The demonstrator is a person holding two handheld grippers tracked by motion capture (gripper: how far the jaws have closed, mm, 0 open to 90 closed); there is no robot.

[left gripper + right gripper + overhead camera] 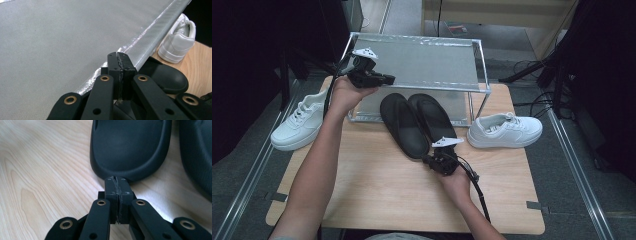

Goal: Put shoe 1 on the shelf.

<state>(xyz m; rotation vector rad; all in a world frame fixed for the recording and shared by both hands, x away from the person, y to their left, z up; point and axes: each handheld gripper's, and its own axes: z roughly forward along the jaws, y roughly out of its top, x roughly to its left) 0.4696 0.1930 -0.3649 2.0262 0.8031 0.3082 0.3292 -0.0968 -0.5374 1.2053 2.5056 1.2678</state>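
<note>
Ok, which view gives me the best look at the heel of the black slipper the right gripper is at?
The right gripper view: the left black slipper's heel sits large, just beyond the shut right gripper. The high view shows it small; the left gripper view shows a slipper end, which one unclear.

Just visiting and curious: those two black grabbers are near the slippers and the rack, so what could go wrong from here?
The right gripper is shut with its tip at the heel of a black slipper; closed like that it may push the slipper rather than grasp it. That slipper lies tight beside its twin, so a nudge could shift both. The left gripper, also shut, hangs over the rack's shelf edge and might knock it.
</note>
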